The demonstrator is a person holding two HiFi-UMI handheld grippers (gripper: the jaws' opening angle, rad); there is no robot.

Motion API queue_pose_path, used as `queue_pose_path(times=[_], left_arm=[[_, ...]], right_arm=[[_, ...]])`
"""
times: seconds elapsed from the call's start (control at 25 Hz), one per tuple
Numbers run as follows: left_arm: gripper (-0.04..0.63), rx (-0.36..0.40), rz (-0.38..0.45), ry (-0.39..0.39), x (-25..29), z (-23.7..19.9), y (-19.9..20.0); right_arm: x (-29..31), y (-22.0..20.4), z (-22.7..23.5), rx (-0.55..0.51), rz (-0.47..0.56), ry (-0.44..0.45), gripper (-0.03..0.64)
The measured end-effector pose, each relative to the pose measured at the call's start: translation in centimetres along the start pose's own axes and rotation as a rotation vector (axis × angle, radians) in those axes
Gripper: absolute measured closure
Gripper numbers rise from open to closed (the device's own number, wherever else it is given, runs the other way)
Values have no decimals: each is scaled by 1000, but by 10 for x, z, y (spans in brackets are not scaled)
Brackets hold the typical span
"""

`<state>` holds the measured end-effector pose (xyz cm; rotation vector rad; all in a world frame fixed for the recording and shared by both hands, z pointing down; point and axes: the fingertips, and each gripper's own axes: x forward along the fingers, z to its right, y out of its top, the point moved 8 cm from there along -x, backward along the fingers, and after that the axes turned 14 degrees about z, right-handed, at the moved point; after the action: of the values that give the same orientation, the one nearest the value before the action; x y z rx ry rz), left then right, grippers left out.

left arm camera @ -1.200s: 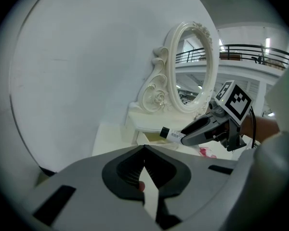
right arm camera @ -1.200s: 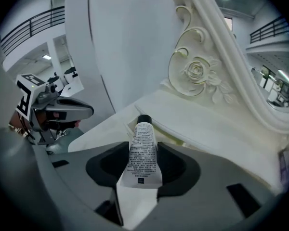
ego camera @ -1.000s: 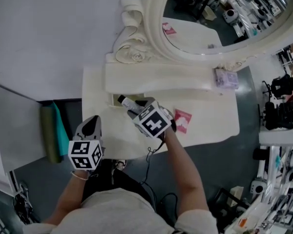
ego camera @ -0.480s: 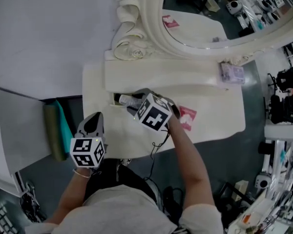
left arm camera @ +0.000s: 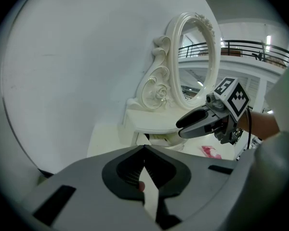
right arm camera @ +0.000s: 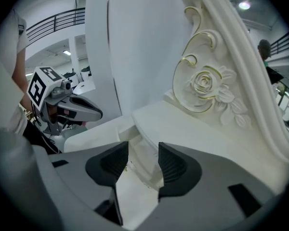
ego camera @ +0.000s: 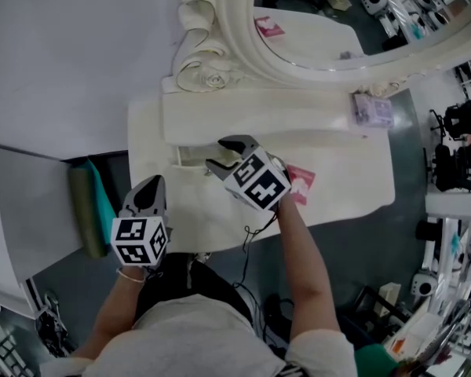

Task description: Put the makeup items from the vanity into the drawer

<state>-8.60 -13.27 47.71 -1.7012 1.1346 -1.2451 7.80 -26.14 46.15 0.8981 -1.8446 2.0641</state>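
The open, empty right gripper (ego camera: 214,155) hovers over the small cream drawer (ego camera: 189,156). The left gripper (ego camera: 151,185) is shut. Next, I think, grab the flat pink packet (ego camera: 299,185).

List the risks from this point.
The right gripper, jaws open and empty, hangs at the small open drawer beside the cream shelf's edge; withdrawing may knock it. The pink sachet lies flush on the vanity top and may slide instead of lifting. The lilac box near the shelf's end could get pushed off.
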Motion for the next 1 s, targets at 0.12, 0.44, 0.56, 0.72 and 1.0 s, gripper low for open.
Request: queue_pose_path(times=[0.12,0.44,0.56,0.72,1.0], left_arm=[[591,-7,-1,-2,2,2,-2],[591,14,42,-30,3,16,10],[591,20,67,-44,-1,24,15],[591,18,94,-62,-9,34,20],[591,23,127,-86,-27,45,25]], right_arm=[[-10,-6,0,73,59,-66,418],[-45,-24,-6,303,257,-346,546],[-61,-30,-14,395,327,-440,575],[-80,-38,-29,467,358,-545,586],[-107,-47,-68,523,407,-685,592]])
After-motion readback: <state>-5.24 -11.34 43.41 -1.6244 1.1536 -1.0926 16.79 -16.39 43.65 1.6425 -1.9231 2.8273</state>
